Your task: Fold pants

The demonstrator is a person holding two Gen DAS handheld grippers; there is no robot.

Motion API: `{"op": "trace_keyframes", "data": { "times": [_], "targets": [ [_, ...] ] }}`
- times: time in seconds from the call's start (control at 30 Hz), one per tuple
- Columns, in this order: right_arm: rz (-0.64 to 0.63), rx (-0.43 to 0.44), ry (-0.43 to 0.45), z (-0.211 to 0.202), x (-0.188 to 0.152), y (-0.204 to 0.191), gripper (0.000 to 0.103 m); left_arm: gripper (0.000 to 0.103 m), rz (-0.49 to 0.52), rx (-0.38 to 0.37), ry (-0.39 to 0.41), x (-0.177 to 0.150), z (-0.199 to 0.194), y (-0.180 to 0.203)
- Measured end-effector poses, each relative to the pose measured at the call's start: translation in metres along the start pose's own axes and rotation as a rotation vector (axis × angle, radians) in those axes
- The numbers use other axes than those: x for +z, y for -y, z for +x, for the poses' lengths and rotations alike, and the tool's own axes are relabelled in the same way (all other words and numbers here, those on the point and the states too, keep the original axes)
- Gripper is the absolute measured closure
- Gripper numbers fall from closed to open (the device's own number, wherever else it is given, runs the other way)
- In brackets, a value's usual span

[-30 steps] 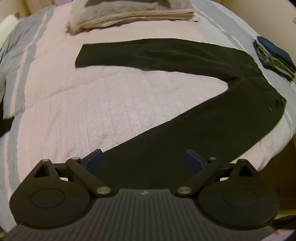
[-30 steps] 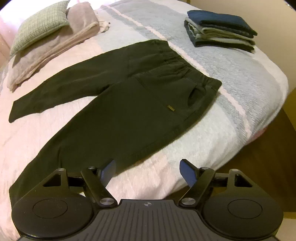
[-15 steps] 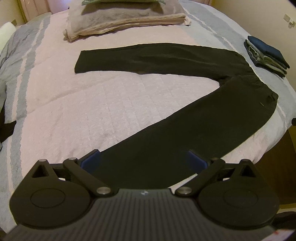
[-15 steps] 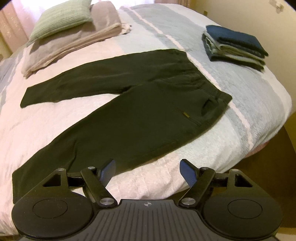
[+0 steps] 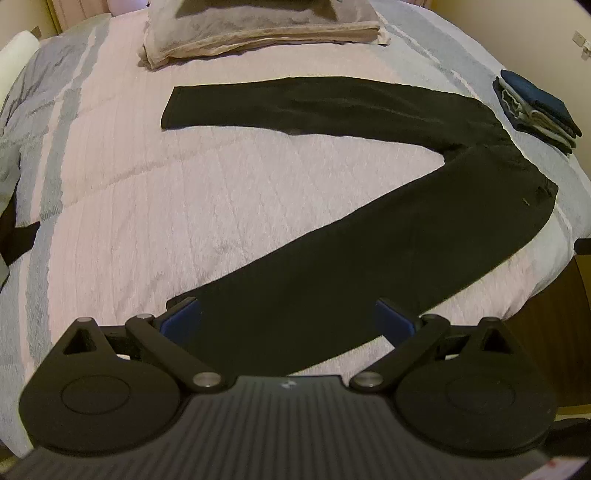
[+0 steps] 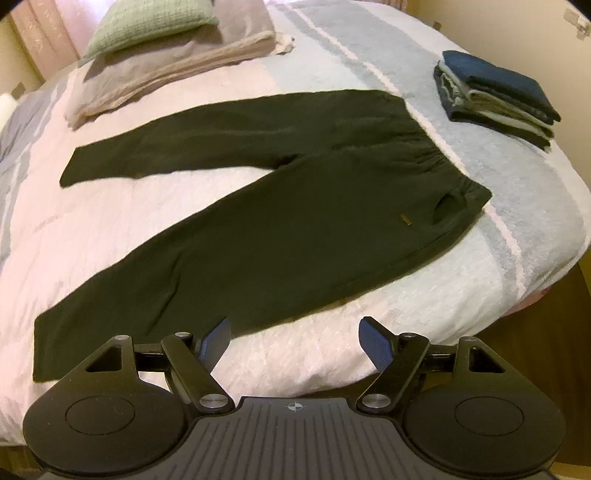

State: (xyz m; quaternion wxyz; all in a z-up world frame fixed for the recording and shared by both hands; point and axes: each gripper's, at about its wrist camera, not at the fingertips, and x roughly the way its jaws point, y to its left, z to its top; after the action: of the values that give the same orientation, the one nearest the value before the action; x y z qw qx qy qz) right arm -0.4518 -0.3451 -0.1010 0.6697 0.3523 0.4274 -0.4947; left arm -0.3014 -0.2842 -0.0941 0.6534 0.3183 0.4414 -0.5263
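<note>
The left gripper (image 5: 288,319) hangs with its jaws spread wide, blue pads (image 5: 181,321) on either side of the near leg's lower end without gripping it. The right gripper (image 6: 295,341) also has its jaws spread, empty, above the bed's (image 6: 517,206) near edge just short of the same leg. The dark pants (image 6: 280,221) lie flat on the quilted bedspread, legs splayed in a V, the elastic waistband toward the right with a pocket opening and a small tan label (image 6: 405,219) showing. Beyond the waistband sits a stack of folded clothes (image 6: 495,92); at the head of the bed lie a folded blanket (image 6: 166,70) and a green cushion (image 6: 151,24).
</note>
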Motion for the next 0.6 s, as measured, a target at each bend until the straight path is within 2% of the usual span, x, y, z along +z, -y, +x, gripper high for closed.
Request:
{"op": "trace_keyframes", "data": {
  "times": [0.6],
  "targets": [
    [-0.034, -0.023, 0.008, -0.010, -0.016, -0.011, 0.029, 0.005, 0.005, -0.021, 0.011, -0.017, -0.012, -0.003]
  ]
}}
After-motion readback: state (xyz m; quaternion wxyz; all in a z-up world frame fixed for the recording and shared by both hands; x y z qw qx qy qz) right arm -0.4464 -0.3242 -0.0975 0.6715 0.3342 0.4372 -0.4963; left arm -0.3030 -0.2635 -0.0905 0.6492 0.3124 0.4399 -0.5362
